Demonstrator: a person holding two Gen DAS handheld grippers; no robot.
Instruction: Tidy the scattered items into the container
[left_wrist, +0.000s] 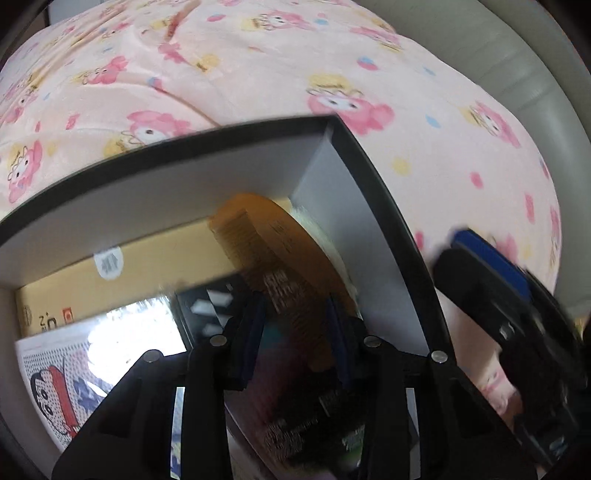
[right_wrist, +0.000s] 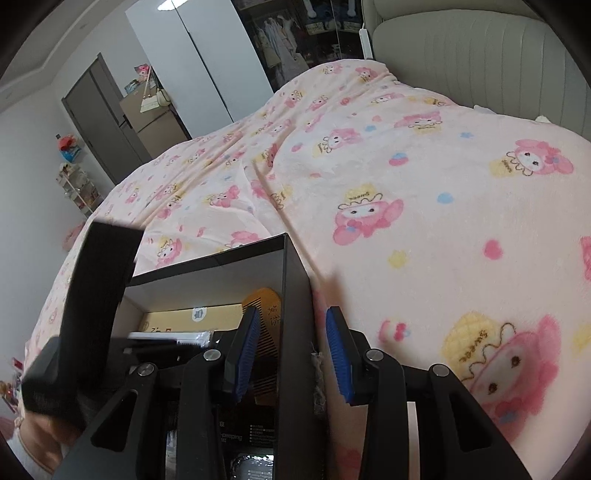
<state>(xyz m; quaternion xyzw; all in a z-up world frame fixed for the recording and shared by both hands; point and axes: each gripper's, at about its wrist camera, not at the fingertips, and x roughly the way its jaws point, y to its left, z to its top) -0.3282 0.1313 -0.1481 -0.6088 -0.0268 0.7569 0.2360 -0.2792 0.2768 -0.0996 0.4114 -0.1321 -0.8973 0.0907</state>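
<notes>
Covering the bed, a pink blanket (right_wrist: 424, 192) carries a black box (left_wrist: 373, 177), white inside, already holding flat packets and a yellow carton (left_wrist: 147, 266). Left gripper (left_wrist: 297, 332) hangs over the box's right end, pointing steeply down; an orange comb (left_wrist: 280, 254) lies between its blue pads, long axis running away up-left toward the far corner, far end resting against something white. Pads look just beside the comb; whether they press it I cannot tell. Right gripper (right_wrist: 291, 354) straddles the box's right wall (right_wrist: 295, 295), jaws apart, nothing clamped. Left hand is nearer; judging the comb nearly placed, a release is next.
</notes>
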